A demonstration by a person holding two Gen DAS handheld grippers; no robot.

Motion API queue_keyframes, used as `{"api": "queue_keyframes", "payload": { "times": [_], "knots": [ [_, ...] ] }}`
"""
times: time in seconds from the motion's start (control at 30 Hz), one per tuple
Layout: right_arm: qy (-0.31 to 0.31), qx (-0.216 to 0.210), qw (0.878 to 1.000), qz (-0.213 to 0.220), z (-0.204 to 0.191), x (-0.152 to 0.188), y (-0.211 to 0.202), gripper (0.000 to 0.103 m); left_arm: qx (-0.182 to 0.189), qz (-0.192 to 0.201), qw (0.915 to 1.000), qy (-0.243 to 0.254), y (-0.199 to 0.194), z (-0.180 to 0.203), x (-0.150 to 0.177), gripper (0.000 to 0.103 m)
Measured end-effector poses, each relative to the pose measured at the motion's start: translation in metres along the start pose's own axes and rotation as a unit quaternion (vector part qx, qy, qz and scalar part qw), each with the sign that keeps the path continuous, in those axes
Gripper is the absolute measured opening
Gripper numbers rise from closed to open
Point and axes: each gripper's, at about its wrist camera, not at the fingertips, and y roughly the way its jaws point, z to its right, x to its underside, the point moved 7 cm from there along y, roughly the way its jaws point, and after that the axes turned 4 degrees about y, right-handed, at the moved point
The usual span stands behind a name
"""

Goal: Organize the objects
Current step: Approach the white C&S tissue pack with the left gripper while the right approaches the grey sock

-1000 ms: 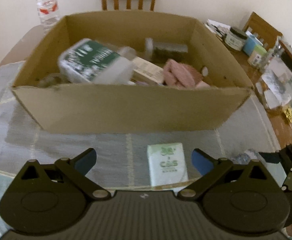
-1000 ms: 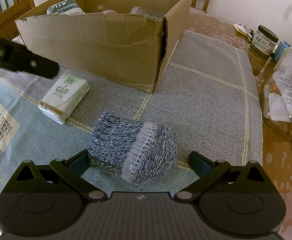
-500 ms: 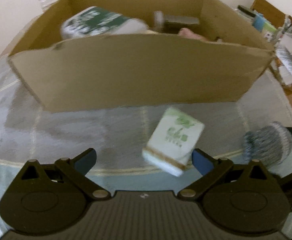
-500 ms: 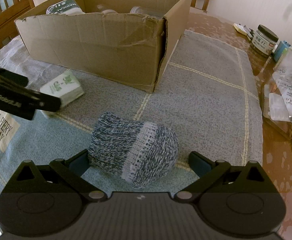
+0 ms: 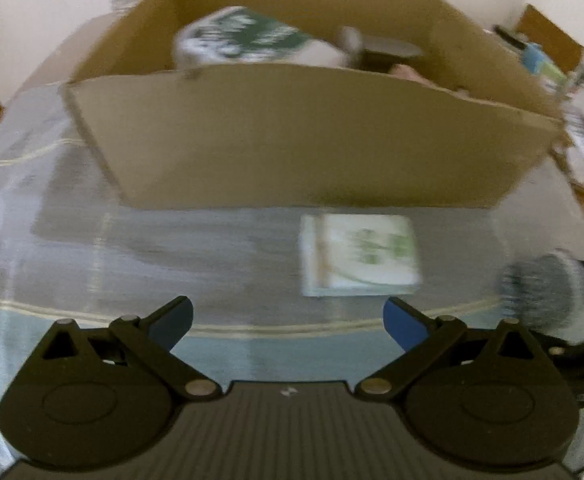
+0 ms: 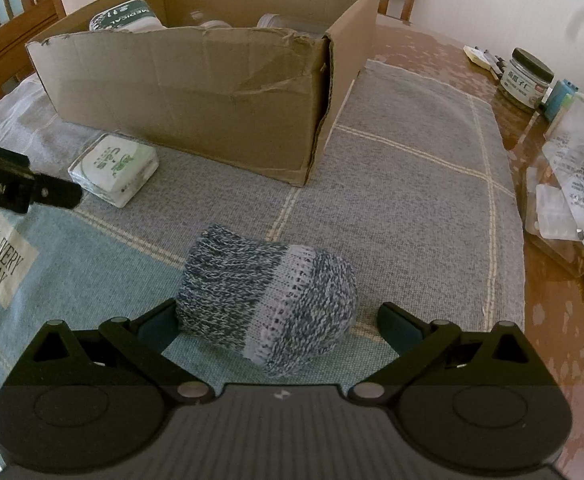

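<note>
Lying between right hand-held gripper (image 6: pixel 278 318) fingers — sock (image 6: pixel 267 298).

The left gripper (image 5: pixel 288 322) is matte black plastic: two round, disc-like housings at about 7 and 5 o'clock of the left wrist view, each with a shallow circular recess. Angled link arms run from them, pinned with silver screws, and triangular cut-outs sit above each disc. Its fingers (image 5: pixel 403 322) are tipped with blue pads. Between the discs lies a ribbed dark-grey panel bearing a small white mark at its top edge.

The right gripper (image 6: pixel 278 324) has the same build — black discs, silver pins, ribbed centre — with darker teal pads. In the right wrist view, the left gripper's black body appears at 9 o'clock, carrying partly legible white lettering.
</note>
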Motion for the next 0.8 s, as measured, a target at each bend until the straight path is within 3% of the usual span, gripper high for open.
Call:
{"api": "queue_keyframes", "payload": {
  "times": [0.13, 0.33, 0.53, 0.8],
  "knots": [
    [0.000, 0.000, 1.000, -0.001, 0.000, 0.000, 0.000, 0.103, 0.015, -0.002, 0.9996, 0.023, 0.008, 0.024, -0.003, 0.101],
    [0.005, 0.003, 1.000, -0.018, -0.002, 0.003, -0.003, 0.103, -0.005, 0.007, 0.9984, 0.056, 0.020, 0.037, -0.009, 0.101],
    [0.004, 0.001, 1.000, -0.016, -0.006, 0.007, -0.005, 0.103, -0.009, 0.017, 0.9986, 0.049, 0.024, 0.036, -0.019, 0.101],
    [0.019, 0.008, 1.000, -0.016, -0.006, -0.004, 0.001, 0.103, -0.006, 0.019, 0.9985, 0.052, 0.021, 0.039, -0.022, 0.089]
  ]
}}
